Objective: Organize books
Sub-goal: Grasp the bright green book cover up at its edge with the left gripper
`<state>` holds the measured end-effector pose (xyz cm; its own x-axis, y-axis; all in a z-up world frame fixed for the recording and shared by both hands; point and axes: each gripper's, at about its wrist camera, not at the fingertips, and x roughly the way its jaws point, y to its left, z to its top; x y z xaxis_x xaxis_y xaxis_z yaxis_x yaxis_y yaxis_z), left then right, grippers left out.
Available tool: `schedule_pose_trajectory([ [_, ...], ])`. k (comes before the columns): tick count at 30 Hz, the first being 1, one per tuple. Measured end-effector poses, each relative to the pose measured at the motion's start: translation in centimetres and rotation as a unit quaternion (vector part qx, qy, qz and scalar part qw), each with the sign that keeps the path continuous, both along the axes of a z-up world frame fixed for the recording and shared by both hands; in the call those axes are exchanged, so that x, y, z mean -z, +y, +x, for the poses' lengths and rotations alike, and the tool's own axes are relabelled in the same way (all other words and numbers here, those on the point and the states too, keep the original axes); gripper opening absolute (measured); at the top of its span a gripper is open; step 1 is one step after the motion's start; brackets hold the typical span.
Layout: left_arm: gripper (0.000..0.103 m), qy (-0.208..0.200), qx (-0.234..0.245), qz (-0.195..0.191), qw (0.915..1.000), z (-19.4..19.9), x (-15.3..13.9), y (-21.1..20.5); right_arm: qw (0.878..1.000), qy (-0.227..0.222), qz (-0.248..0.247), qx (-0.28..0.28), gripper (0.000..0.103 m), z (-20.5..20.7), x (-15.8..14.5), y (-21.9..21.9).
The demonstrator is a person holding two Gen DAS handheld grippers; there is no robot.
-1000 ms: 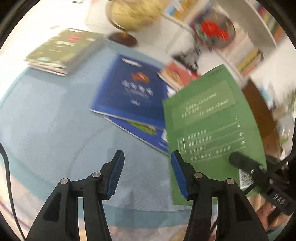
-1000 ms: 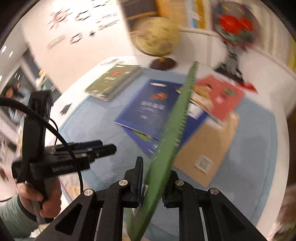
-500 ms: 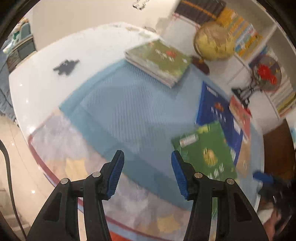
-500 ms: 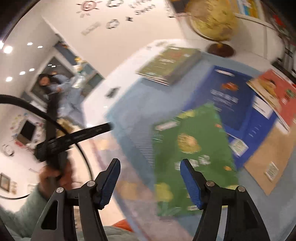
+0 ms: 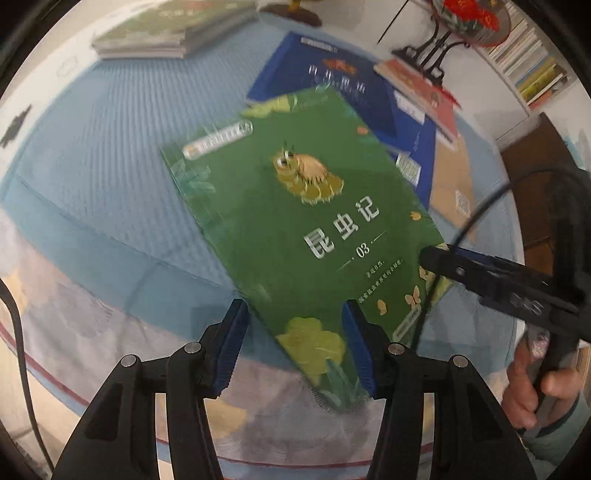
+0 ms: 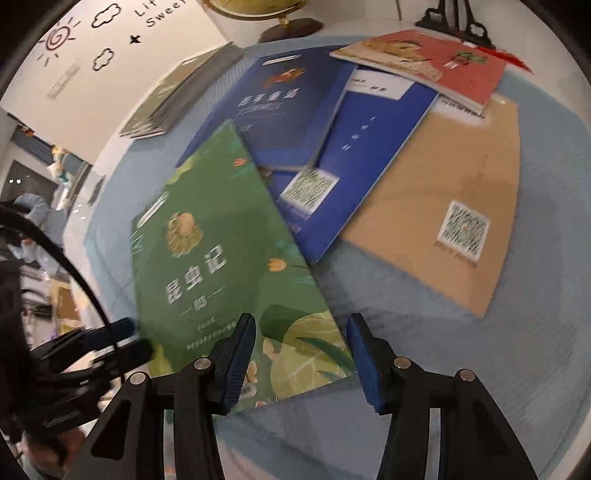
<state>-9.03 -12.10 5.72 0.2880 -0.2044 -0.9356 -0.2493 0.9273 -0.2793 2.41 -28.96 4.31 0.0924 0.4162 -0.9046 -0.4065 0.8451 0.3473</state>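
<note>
The green book (image 5: 295, 229) lies flat on the blue mat (image 5: 110, 177), its far corner overlapping the dark blue book (image 6: 273, 107). Both grippers hover over its near edge. The left gripper (image 5: 293, 343) is half open and holds nothing. The right gripper (image 6: 301, 354) is closing, but its pads do not touch the cover. The thin book may slide on the mat if only one finger pushes it. A finished pile (image 5: 170, 29) waits far left; a globe (image 6: 258, 11) stands behind.
</note>
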Motion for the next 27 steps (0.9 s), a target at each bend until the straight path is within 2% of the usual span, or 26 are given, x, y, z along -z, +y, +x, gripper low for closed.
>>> schedule_pose_trajectory([
  [3,0.053,0.004,-0.009,-0.001,1.0,-0.3,0.4,0.4,1.0,0.025,0.015,-0.009,0.051,-1.2,0.1,-0.1],
  [8,0.053,0.0,-0.03,-0.041,0.9987,0.0,0.4,2.1,0.999,0.03,0.02,-0.025,0.052,-2.8,0.6,0.3],
  [11,0.053,-0.007,-0.04,-0.016,0.999,0.7,-0.2,1.9,0.998,0.042,0.039,-0.018,0.052,-2.9,0.6,0.3],
  [13,0.053,-0.012,-0.028,0.004,0.9995,1.3,-0.5,1.2,0.998,0.039,0.04,-0.018,0.052,-2.9,0.7,0.2],
  [15,0.053,-0.016,-0.026,0.008,0.9995,1.4,-0.7,1.2,0.998,0.041,0.04,-0.016,0.052,-2.9,0.7,0.1],
  [18,0.053,-0.023,-0.052,0.007,0.9984,0.2,-1.2,2.3,0.998,0.049,0.043,-0.017,0.052,-2.7,0.7,-0.1],
  [20,0.053,-0.025,-0.071,0.016,0.997,-1.5,-1.5,3.0,0.998,0.038,0.04,-0.018,0.052,-2.8,0.4,-0.1],
  [22,0.053,-0.018,-0.079,0.0,0.9967,-2.7,-1.2,3.4,0.999,0.022,0.031,-0.021,0.052,-2.8,0.3,-0.2],
  [24,0.053,-0.009,-0.077,-0.033,0.9964,-3.5,-0.6,3.4,0.999,0.017,0.025,-0.021,0.052,-2.7,0.4,-0.3],
  [27,0.053,-0.001,-0.072,-0.058,0.9957,-3.4,0.5,2.5,0.999,0.017,0.027,-0.029,0.052,-2.5,0.5,0.4],
])
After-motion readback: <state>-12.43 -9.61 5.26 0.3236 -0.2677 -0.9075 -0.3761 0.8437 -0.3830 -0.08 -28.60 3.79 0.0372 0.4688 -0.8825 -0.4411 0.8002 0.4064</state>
